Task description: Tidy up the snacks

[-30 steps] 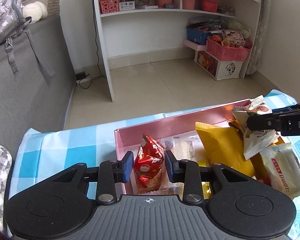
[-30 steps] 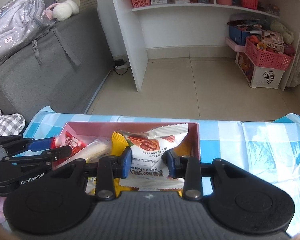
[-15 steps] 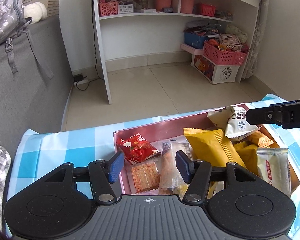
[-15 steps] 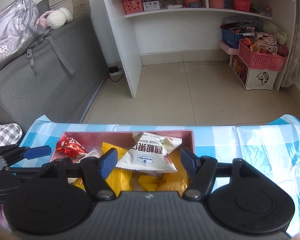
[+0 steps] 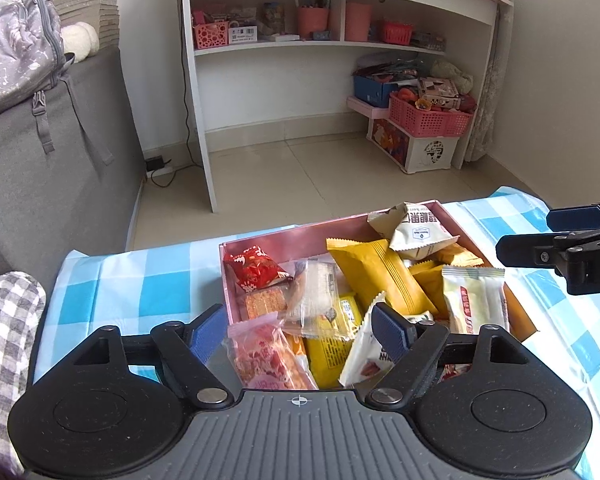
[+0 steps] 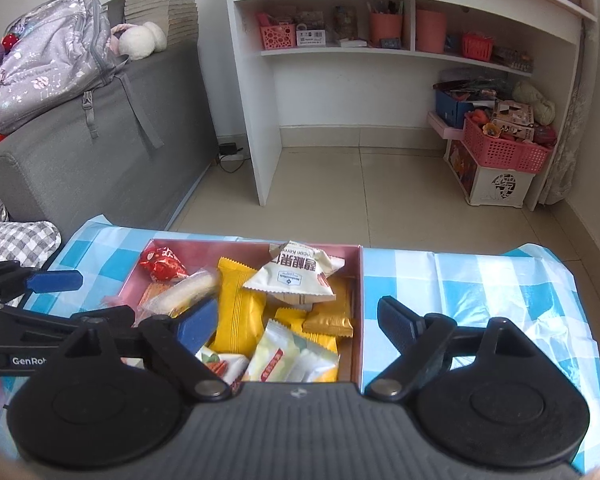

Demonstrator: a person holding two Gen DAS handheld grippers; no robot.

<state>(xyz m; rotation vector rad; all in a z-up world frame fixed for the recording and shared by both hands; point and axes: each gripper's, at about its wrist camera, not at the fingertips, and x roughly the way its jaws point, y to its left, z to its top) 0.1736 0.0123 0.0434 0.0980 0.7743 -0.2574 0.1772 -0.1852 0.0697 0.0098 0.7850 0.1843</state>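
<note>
Blue-checked table (image 6: 480, 292) in a bedroom, pink snack box (image 6: 358, 280) at its middle, both grippers hanging empty over it.

Left gripper (image 5: 298, 334) and right gripper (image 6: 296, 328) have just been opening their jaws, now spread wide and pinching nothing. The red packet (image 5: 256, 270) lies at the box's far-left corner and the white packet (image 6: 296, 276) on top of the yellow ones (image 6: 236, 304), apparently so every snack ends up inside one container.
</note>
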